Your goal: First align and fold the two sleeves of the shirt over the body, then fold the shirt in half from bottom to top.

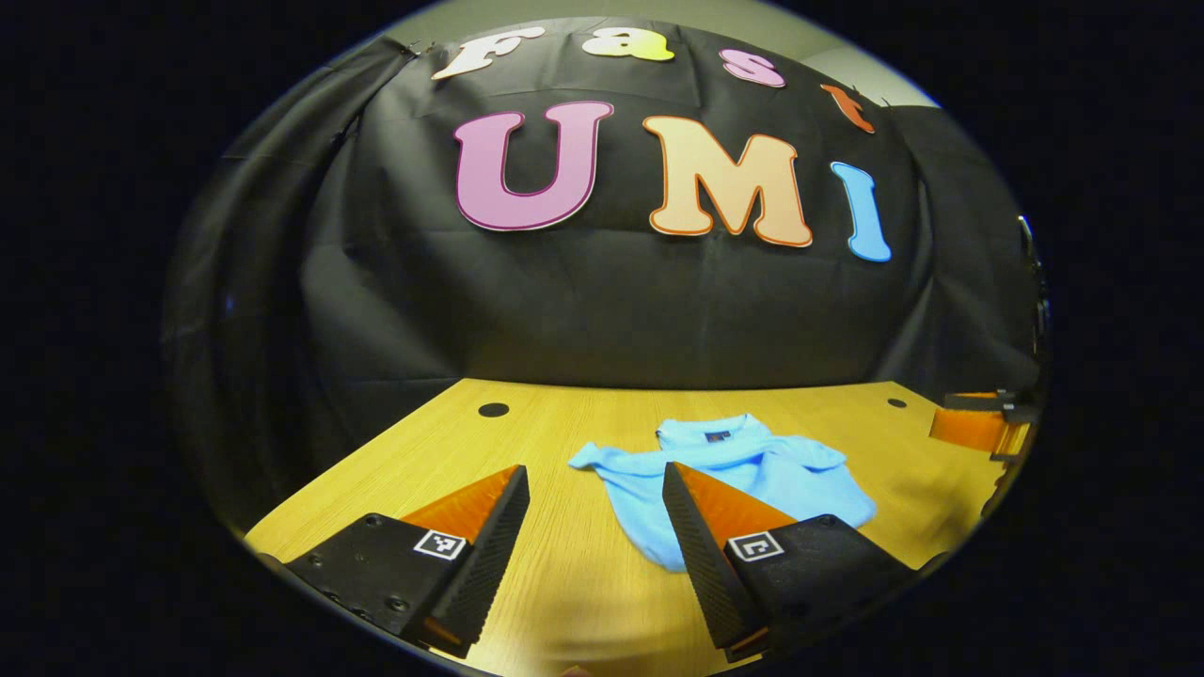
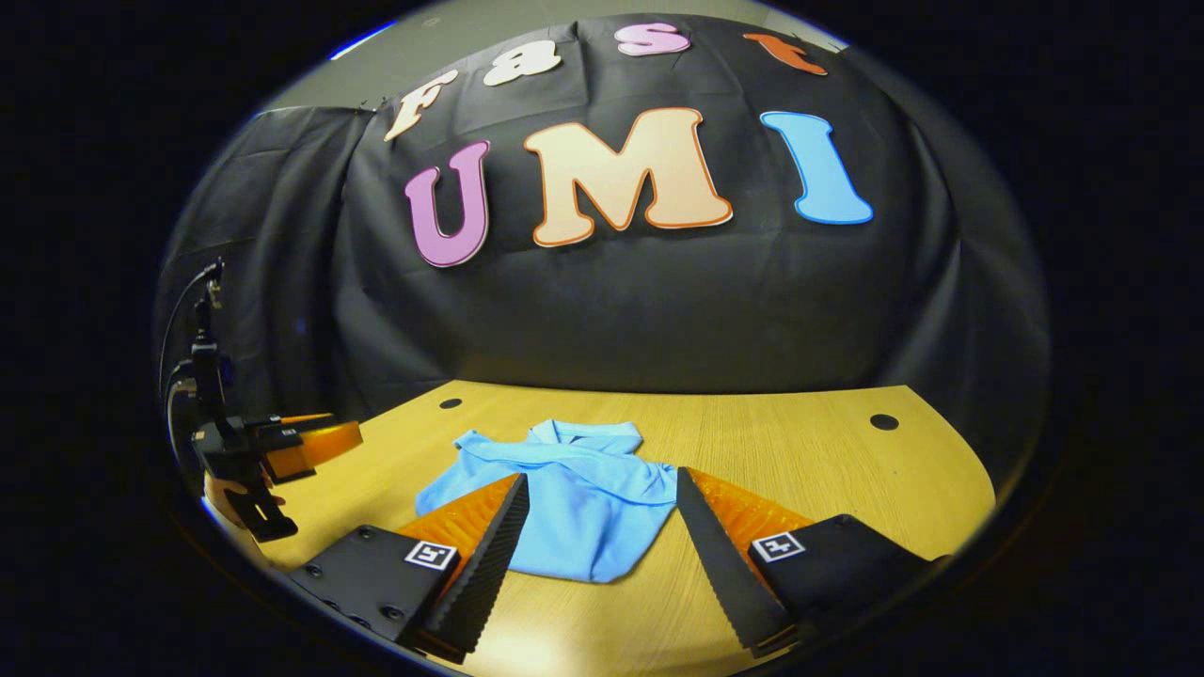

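A light blue shirt [image 1: 752, 470] lies on the wooden table [image 1: 564, 564], collar toward the booth wall, with sleeves partly folded over the body. My left gripper [image 1: 595, 475] hovers open above the table, near the shirt's left sleeve, nothing between its fingers. In the right gripper view the same shirt [image 2: 574, 498] lies straight ahead, and my right gripper [image 2: 602, 484] stands open just in front of its lower hem, touching nothing. The left gripper [image 2: 282, 447] also appears at the left in the right gripper view, held by a hand. The right gripper [image 1: 978, 423] shows at the right edge of the left gripper view.
Round dark holes [image 1: 493, 410] [image 2: 883, 421] sit in the tabletop near the back corners. Black cloth closes off the back and sides of the table. Bare wood lies to the right of the shirt [image 2: 828, 470].
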Motion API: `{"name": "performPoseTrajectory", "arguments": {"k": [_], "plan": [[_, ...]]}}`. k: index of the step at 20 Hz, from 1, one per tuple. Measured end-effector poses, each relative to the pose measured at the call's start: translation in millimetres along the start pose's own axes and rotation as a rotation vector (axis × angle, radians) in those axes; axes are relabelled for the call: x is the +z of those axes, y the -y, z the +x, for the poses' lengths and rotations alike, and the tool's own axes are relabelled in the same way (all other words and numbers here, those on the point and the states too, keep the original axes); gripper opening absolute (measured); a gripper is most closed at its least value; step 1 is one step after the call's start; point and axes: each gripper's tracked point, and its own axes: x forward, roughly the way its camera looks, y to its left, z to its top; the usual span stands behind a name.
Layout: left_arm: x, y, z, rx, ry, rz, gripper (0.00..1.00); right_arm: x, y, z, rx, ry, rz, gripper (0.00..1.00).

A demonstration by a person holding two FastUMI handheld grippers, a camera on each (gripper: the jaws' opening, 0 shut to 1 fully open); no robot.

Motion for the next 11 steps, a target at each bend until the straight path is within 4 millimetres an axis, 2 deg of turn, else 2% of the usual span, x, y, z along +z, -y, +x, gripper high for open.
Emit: {"name": "performPoseTrajectory", "arguments": {"k": [5, 9, 10, 11], "plan": [[-18, 12, -36, -0.041, -0.017, -0.037, 0.86, -11, -4, -44, -0.024, 0.041, -0.041, 0.98], [-11, 21, -48, -0.055, 0.017, -0.056, 0.85, -21, -6, -69, -0.03, 0.045, -0.05, 0.98], [-8, 22, -51, -0.056, 0.024, -0.059, 0.85, -21, -1, -72, -0.045, 0.051, -0.064, 0.95], [-6, 25, -53, -0.062, 0.031, -0.058, 0.85, -20, 4, -75, -0.061, 0.052, -0.081, 0.98]]}}
